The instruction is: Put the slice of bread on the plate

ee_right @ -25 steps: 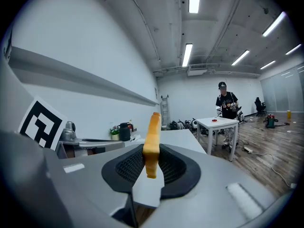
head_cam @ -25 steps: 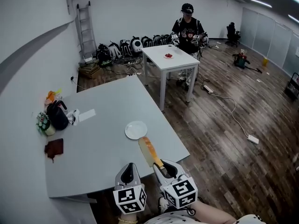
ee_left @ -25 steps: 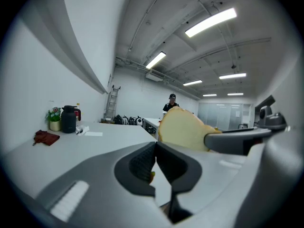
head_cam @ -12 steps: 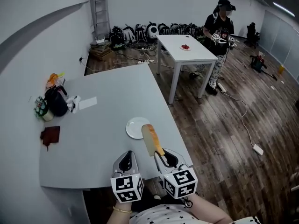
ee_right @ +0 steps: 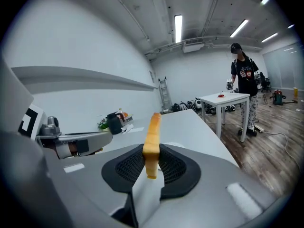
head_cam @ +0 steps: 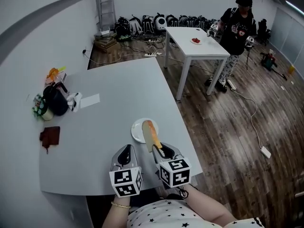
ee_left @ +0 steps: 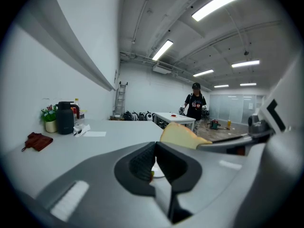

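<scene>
Nearly there, imo: right claw (head_cam: pixel 163 152) clamped on the slice of bread (head_cam: pixel 150 132), which sticks out ahead of it over the plate (head_cam: pixel 137 132), w/ only lowering & release left; left claw (head_cam: pixel 125 154) closed, empty.

The plate (head_cam: pixel 137 131) lies near the tabletop's (head_cam: pixel 118 99) right edge. The slice of bread (head_cam: pixel 152 134) hangs over the plate, in the right claw (head_cam: pixel 159 151) just before it. The left claw (head_cam: pixel 126 149) is beside, to the left. A jug (head_cam: pixel 56 104) stands far left.

Bread slice (head_cam: pixel 151 134) edge-up, seemingly over white plate (head_cam: pixel 136 131)
</scene>
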